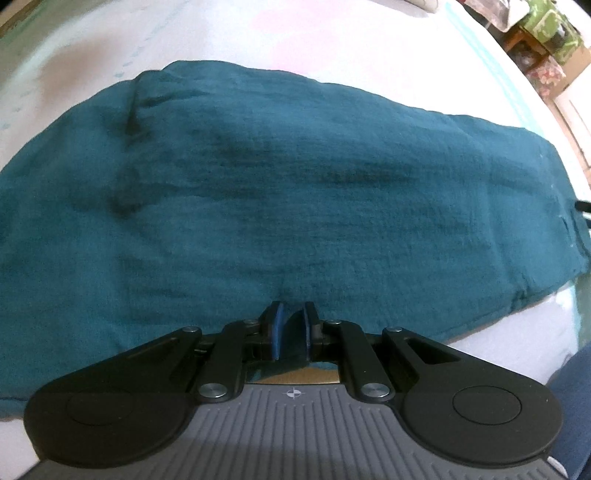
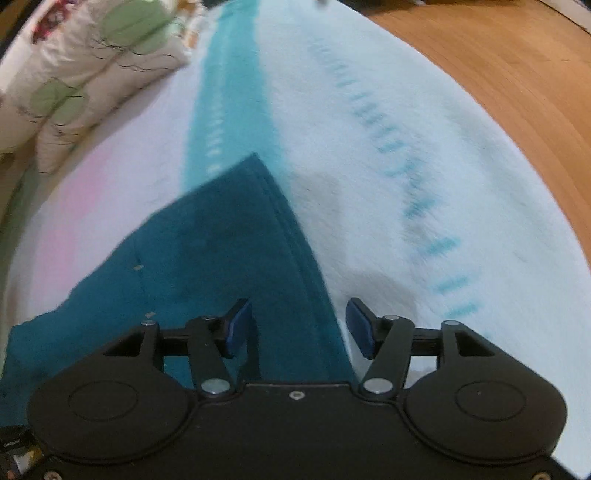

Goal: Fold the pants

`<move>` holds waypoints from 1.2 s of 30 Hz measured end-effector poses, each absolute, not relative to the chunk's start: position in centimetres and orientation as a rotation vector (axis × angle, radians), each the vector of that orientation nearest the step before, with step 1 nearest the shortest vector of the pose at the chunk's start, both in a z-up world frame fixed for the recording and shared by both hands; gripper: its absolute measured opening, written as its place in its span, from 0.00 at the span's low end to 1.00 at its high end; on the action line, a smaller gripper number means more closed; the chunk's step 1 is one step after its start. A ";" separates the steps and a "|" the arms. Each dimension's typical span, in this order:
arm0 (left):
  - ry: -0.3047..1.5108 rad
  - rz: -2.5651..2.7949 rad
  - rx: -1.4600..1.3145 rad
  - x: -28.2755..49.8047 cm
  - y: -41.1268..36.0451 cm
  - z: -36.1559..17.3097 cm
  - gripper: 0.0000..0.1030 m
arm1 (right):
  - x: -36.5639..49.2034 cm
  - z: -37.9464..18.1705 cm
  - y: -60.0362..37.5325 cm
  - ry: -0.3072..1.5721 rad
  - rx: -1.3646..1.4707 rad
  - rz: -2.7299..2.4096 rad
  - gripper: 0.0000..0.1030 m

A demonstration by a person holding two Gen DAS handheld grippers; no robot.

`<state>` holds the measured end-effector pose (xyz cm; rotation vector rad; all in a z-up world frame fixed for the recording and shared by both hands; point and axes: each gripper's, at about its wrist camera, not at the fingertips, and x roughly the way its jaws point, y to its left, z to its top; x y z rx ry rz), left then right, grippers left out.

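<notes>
The teal pants (image 1: 280, 184) lie spread flat across a white blanket (image 1: 221, 44), filling most of the left wrist view. My left gripper (image 1: 293, 325) is at their near edge, its blue pads nearly together on a pinch of the teal fabric. In the right wrist view the pants (image 2: 207, 251) show a layered edge ending in a corner ahead. My right gripper (image 2: 299, 328) is open, its blue pads (image 2: 238, 326) wide apart, straddling that layered edge just above the cloth.
The blanket (image 2: 369, 147) has a turquoise stripe (image 2: 225, 92) and dashed lines. A floral pillow (image 2: 81, 66) lies far left. Wooden floor (image 2: 517, 74) lies beyond the right edge. Boxes (image 1: 546, 33) stand at the far right in the left wrist view.
</notes>
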<state>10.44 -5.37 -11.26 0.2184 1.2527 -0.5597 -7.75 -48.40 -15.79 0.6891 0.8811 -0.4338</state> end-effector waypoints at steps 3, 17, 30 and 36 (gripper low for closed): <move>1.242 -0.560 0.233 10.3 -5.9 -11.1 0.11 | -7.3 -15.9 -48.2 0.871 0.665 -0.387 0.51; 1.154 -0.764 0.168 12.9 -18.6 -6.8 0.11 | -7.2 -12.8 -47.8 0.970 0.602 -0.373 0.11; 1.242 -0.747 0.122 14.6 -24.8 -11.8 0.11 | -7.8 -13.3 -47.1 0.910 0.669 -0.354 0.12; 1.259 -0.708 0.081 15.5 -23.1 -10.4 0.11 | -7.5 -9.2 -45.2 0.841 0.655 -0.319 0.12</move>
